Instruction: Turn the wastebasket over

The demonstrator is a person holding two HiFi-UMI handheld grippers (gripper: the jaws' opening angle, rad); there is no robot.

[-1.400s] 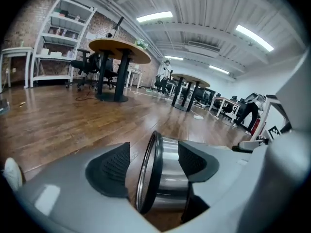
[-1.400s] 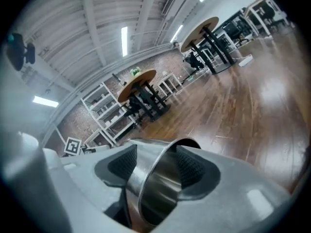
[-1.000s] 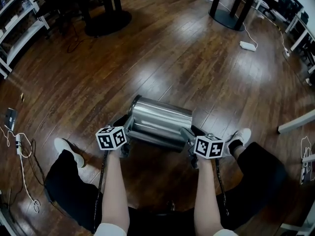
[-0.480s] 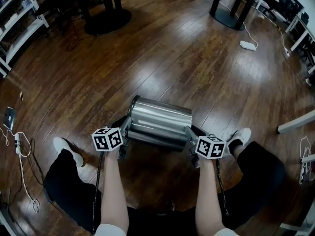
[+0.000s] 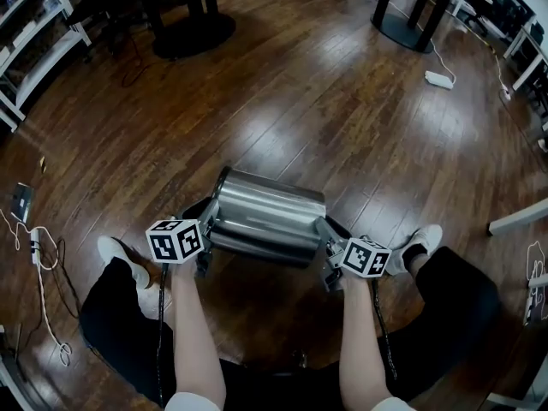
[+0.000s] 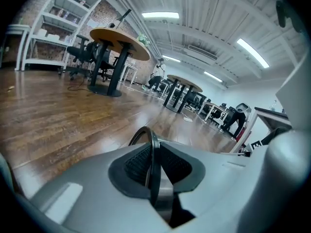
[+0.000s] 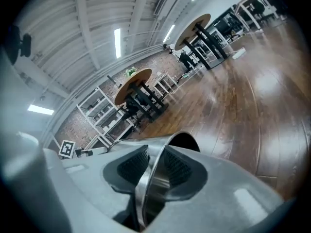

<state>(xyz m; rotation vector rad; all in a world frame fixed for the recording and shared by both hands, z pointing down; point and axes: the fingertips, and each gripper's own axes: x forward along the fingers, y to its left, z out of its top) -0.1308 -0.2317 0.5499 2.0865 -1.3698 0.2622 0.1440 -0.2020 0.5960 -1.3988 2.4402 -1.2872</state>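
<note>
Two grippers hold one steel wastebasket (image 5: 267, 215), which is turned on its side low at the wooden floor (image 5: 282, 92), just ahead of the seated person's legs. At its left end, the left gripper (image 5: 208, 223) has its fingers pressed together on the thin dark rim, pinching it edge-on. The shiny barrel spans the gap between the hands. At its right end, the right gripper (image 5: 325, 232) is closing its jaws on the metal lip, which stands between the ribbed pads and touches them.
</note>
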